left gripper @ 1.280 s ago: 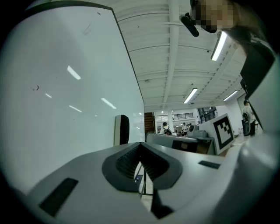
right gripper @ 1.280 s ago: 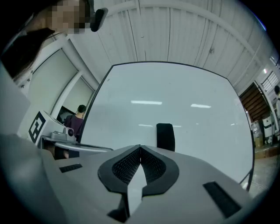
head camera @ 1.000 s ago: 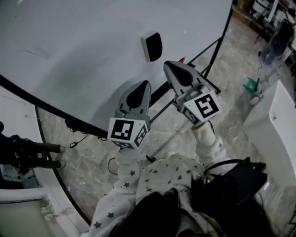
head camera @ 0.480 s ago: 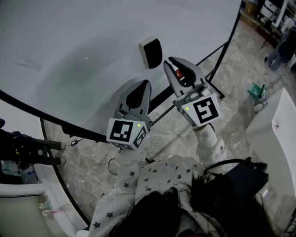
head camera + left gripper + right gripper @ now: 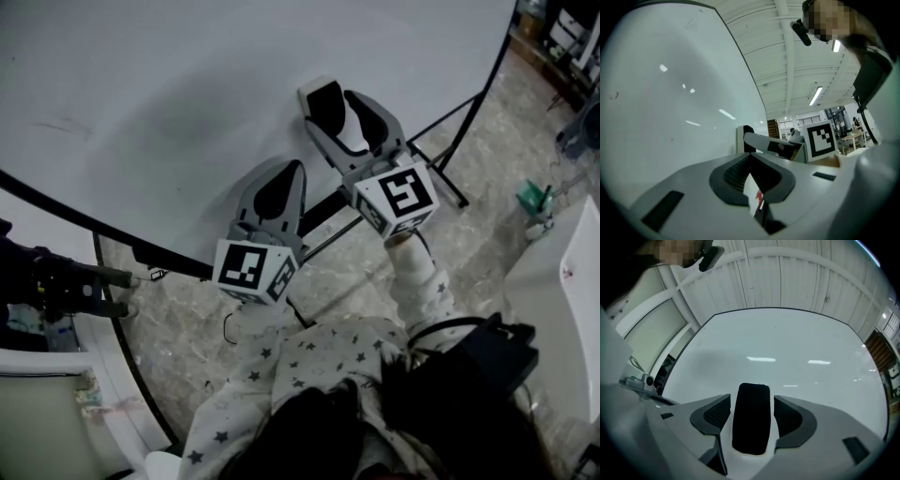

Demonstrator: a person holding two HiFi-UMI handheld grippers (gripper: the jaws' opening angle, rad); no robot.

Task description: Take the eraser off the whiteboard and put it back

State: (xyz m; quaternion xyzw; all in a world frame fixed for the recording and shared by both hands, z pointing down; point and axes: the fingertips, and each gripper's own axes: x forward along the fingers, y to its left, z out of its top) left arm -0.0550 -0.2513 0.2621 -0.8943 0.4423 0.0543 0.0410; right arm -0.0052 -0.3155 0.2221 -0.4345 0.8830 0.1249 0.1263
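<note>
Right tongs loosening around the eraser on the whiteboard

The whiteboard (image 5: 141, 112) spreads ahead of both tongs. The left tongs (image 5: 750, 157) are clenched on nothing, beside the right tongs (image 5: 751, 399). The right jaws are opening, their pads just clear of the black eraser (image 5: 751, 427), which stands between them against the board.

The place is looking like a lab or workshop hall. A large whiteboard (image 5: 187, 112) is standing on a black stand (image 5: 441, 176) over a pale marbled floor (image 5: 187, 347), where a cable (image 5: 223, 328) is lying. Overhead, strip lights (image 5: 816, 95) are glowing under a ribbed white ceiling (image 5: 787, 70), and work desks (image 5: 848, 138) are showing in the background.
</note>
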